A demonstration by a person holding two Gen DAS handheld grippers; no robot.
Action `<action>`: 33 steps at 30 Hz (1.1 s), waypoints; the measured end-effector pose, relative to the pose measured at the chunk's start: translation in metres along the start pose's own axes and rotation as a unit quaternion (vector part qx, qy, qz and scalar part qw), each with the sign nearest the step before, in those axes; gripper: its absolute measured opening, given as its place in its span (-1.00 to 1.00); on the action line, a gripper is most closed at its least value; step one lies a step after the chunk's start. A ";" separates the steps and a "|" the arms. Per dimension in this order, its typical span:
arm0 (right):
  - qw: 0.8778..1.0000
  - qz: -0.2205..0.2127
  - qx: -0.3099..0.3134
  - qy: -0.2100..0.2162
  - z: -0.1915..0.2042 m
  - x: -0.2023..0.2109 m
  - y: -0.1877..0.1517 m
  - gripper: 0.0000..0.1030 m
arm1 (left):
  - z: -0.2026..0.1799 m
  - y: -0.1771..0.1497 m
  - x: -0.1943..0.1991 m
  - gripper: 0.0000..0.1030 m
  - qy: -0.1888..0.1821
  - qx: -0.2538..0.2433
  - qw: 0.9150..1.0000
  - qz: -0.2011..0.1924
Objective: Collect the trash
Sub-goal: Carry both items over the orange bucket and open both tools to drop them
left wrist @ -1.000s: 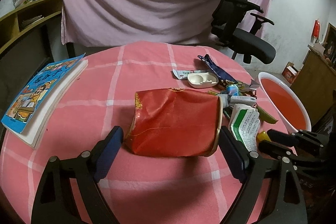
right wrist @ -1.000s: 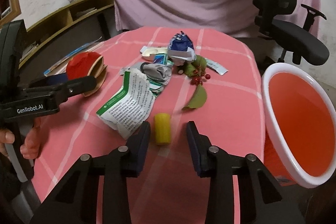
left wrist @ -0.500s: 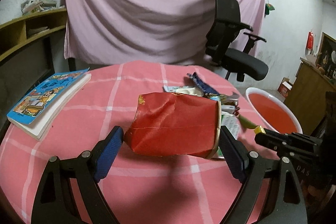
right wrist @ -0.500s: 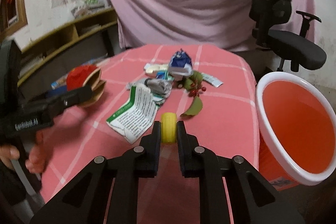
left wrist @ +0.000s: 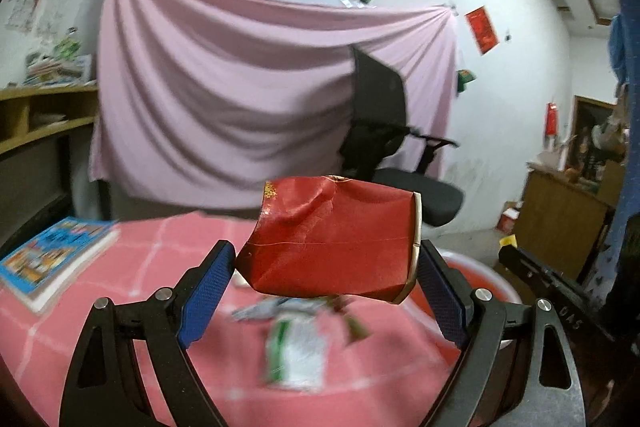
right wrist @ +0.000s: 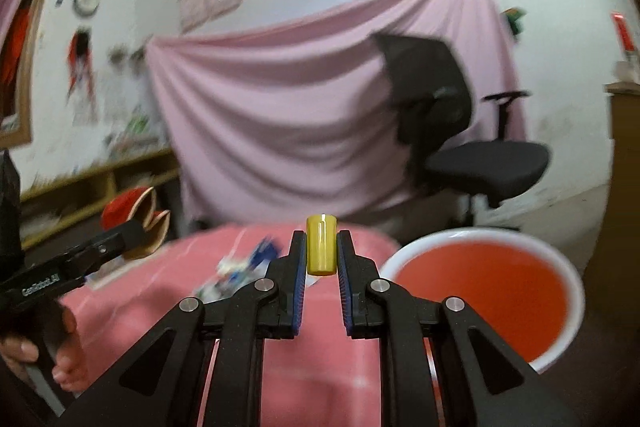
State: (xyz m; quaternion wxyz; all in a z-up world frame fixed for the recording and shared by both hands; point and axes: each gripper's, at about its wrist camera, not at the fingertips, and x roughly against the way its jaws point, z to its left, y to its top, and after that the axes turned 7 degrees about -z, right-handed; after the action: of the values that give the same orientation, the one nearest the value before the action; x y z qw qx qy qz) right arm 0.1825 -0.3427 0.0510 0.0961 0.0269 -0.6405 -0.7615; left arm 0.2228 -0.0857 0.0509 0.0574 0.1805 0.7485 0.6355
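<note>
Yellow cap (right wrist: 321, 245) clearest right — book (left wrist: 54, 255) only left.

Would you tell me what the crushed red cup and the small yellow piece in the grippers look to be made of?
Red cup: probably coated paper, faintly glossy; it is creased and dented, with a pale rolled rim. Yellow piece: probably smooth plastic; a bright highlight runs along it.

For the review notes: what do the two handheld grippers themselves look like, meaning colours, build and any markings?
Both are matte black linkage frames with triangular cut-outs and silver round pivot pins. The left gripper and the right gripper have blue textured pads on the fingers. The right wrist view shows white "GenRobot.AI" lettering along the left one's side.
</note>
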 end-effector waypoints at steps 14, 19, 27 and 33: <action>0.986 0.043 -0.129 -0.098 -0.106 -0.017 -0.010 -0.75 | -0.090 -0.007 -0.123 0.67 -0.068 0.015 0.986 0.150; 0.984 0.076 -0.123 -0.106 -0.118 -0.022 -0.020 -0.74 | -0.100 -0.016 -0.157 0.67 -0.070 0.032 0.978 0.196; 0.972 0.127 -0.159 -0.116 -0.139 -0.027 -0.037 -0.74 | -0.110 -0.040 -0.180 0.69 -0.067 0.022 0.968 0.241; 0.965 0.152 -0.178 -0.118 -0.145 -0.029 -0.046 -0.70 | -0.104 -0.046 -0.178 0.70 -0.065 0.028 0.967 0.245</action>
State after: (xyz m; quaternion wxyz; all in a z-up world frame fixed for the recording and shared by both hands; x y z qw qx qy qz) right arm 0.2295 -0.4705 -0.0223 0.1379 -0.1780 -0.4981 -0.8374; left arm 0.3464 -0.2496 -0.0003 -0.0569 0.4007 0.6938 0.5957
